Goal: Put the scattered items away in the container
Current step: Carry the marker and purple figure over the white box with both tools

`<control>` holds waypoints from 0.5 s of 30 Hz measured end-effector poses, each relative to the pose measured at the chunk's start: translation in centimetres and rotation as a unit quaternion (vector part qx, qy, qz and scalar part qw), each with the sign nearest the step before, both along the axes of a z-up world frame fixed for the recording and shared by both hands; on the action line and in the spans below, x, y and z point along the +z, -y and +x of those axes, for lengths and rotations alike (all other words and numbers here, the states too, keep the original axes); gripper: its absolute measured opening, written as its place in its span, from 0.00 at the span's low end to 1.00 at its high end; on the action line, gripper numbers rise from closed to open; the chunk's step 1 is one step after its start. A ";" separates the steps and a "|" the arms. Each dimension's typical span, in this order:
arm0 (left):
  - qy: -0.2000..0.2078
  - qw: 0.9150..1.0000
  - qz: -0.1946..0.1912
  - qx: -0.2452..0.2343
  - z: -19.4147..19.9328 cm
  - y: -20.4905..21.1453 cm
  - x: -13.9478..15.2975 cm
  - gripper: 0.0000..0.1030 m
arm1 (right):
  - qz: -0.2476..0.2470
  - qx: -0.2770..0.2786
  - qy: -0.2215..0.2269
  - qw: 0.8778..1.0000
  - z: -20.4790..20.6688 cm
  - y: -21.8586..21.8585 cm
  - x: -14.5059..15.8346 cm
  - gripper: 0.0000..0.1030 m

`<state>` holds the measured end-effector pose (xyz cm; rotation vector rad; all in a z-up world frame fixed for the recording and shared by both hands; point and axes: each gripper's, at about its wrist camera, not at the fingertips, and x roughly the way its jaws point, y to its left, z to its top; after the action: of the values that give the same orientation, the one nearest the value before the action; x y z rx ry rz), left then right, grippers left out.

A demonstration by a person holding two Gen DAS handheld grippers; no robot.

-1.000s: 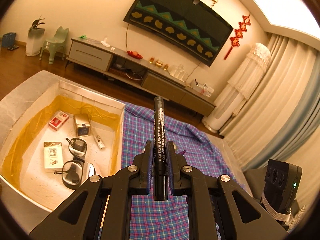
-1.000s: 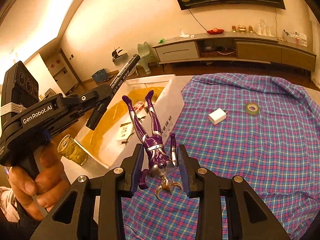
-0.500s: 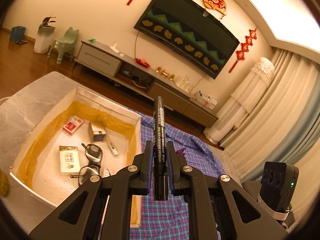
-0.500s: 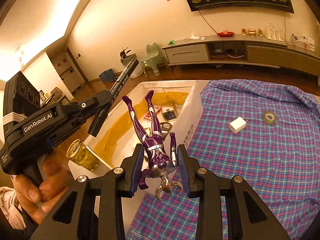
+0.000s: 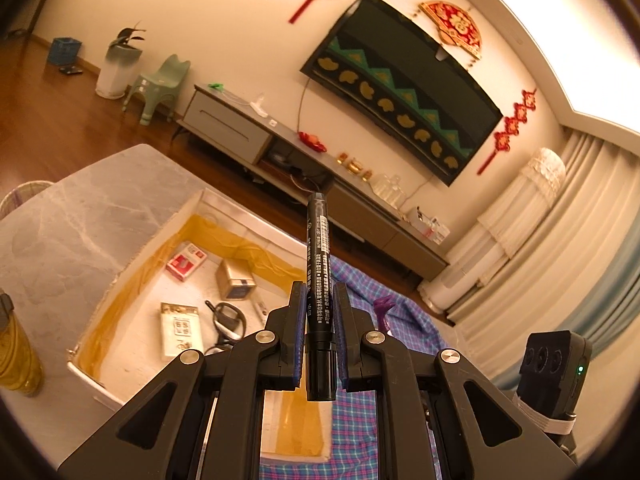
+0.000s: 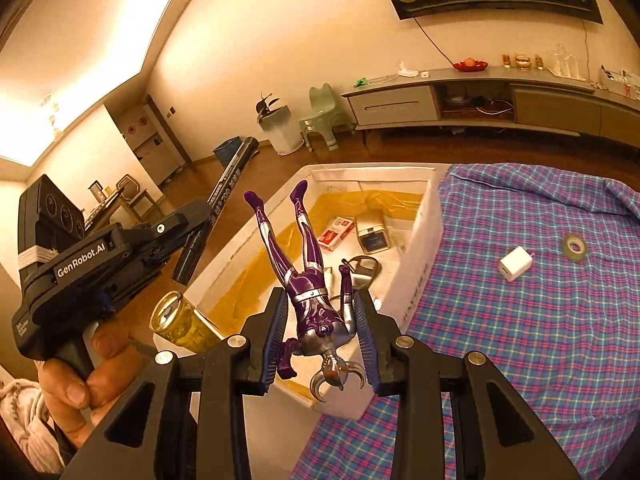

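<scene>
My left gripper (image 5: pixel 319 292) is shut on a black marker (image 5: pixel 318 256) that points up and away, held above the near right corner of the white container (image 5: pixel 132 248). The left gripper also shows in the right wrist view (image 6: pixel 192 220). My right gripper (image 6: pixel 322 304) is shut on a purple and silver action figure (image 6: pixel 308 280), head down, legs up, held above the container's near end (image 6: pixel 416 240). The container, lined with yellow plastic, holds a red box (image 5: pixel 186 261), a small carton (image 5: pixel 235 280), glasses (image 5: pixel 226 318) and a card (image 5: pixel 179 330).
A white charger (image 6: pixel 514 266) and a roll of tape (image 6: pixel 575 246) lie on the plaid cloth (image 6: pixel 540 320) right of the container. A gold can (image 6: pixel 180 326) stands on the marble table (image 5: pixel 60 220) at the container's left. A TV stand lines the far wall.
Both grippers have moved left and back with their items, so the container sits more centrally below them. The can has come into the left wrist view.
</scene>
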<state>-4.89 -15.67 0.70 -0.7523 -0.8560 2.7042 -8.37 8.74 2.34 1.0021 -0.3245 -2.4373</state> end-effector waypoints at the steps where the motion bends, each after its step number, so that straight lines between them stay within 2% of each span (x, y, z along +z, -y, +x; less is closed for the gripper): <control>1: 0.001 1.000 0.001 0.002 -0.1 0.2 0.0 0.13 | -0.001 0.001 0.000 1.000 -0.2 0.2 0.0 0.35; 15: 0.030 0.999 0.004 0.032 -1.4 2.6 -1.7 0.13 | -0.021 0.013 0.021 0.999 -4.1 1.7 -0.2 0.35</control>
<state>-6.32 -18.29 -1.01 -0.8205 -0.9190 2.7454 -12.49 7.02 2.17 1.0351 -0.3729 -2.3791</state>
